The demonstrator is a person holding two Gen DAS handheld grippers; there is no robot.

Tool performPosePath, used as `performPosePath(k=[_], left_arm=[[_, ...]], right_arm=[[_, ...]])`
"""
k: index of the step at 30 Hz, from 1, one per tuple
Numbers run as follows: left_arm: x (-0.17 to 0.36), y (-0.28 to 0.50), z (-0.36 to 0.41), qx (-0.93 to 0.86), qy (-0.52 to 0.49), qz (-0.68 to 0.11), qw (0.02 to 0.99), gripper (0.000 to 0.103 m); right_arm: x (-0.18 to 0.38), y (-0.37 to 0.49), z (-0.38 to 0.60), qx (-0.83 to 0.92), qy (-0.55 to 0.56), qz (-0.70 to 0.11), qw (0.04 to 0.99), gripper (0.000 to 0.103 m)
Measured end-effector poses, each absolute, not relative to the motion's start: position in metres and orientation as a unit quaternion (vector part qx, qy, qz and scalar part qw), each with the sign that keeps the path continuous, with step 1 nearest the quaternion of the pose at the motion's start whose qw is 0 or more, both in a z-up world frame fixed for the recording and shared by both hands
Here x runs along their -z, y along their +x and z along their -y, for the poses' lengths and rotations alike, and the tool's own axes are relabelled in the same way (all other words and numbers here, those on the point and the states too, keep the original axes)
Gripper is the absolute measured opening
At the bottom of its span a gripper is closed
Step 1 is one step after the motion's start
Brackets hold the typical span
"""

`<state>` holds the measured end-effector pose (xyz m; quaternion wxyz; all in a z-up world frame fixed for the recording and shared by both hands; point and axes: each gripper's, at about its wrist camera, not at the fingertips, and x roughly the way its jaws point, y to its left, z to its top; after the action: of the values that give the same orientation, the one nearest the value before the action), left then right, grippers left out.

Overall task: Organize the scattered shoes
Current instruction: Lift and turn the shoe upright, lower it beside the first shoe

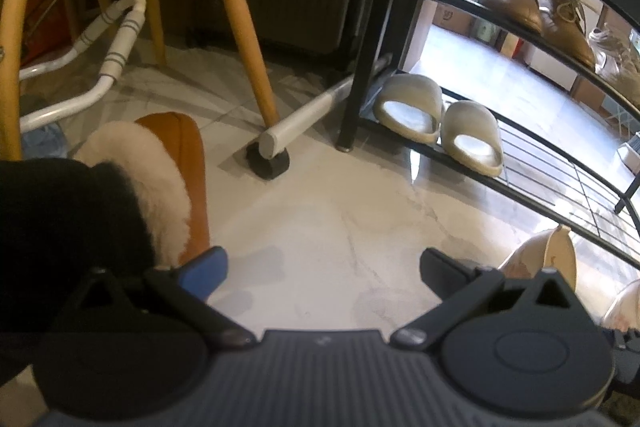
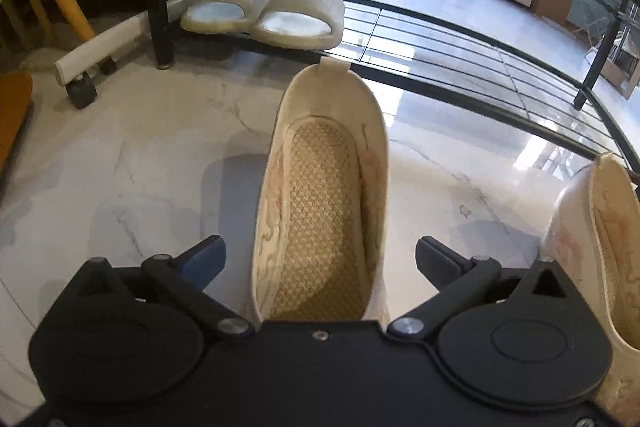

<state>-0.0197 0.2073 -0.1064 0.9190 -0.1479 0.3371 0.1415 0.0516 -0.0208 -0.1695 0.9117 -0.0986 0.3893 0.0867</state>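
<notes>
The white marble-patterned tile floor (image 2: 140,155) carries everything you are working over. The black metal shoe rack with wire shelves (image 2: 460,39) stands along its far edge. A pair of pale grey rubber slide sandals (image 2: 264,9) sits at the left end of the lowest shelf, side by side and touching, with their openings facing you. On the shelf above, a pair of brown leather lace-up shoes (image 1: 536,11) rests.

Your right gripper (image 2: 320,263) points steeply downward over the floor, its two fingers spread to either side of a cream fabric slip-on shoe with a faint pink pattern and a woven tan insole (image 2: 324,195). The jaws stand wide apart and the pads do not press on the shoe; it lies on the floor between them. Its long axis runs straight away from you, heel tab toward the rack, just short of the bottom shelf's front rail. The matching cream slip-on (image 2: 600,239) lies to its right, near but apart, roughly parallel.

Your left gripper (image 1: 324,271) also tilts downward, jaws apart over bare tile, nothing between them. Beside its left finger lies a tan slipper with white fleece lining (image 1: 160,179).
</notes>
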Motion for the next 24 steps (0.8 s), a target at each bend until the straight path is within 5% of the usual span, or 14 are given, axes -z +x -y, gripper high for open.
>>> performPosePath(k=[11,24], left_arm=[[0.1105,-0.0177,-0.2057,-0.140,-0.142,-0.346,0.917,0.102],[0.1107,-0.0173,-0.2061,-0.141,-0.142,-0.350,0.915,0.102]], right_arm=[[0.1753,0.0569,0.0171,-0.101,-0.111,-0.417,0.897,0.082],[0.1739,0.0560,0.0153,-0.087,-0.118,-0.425,0.893,0.069]])
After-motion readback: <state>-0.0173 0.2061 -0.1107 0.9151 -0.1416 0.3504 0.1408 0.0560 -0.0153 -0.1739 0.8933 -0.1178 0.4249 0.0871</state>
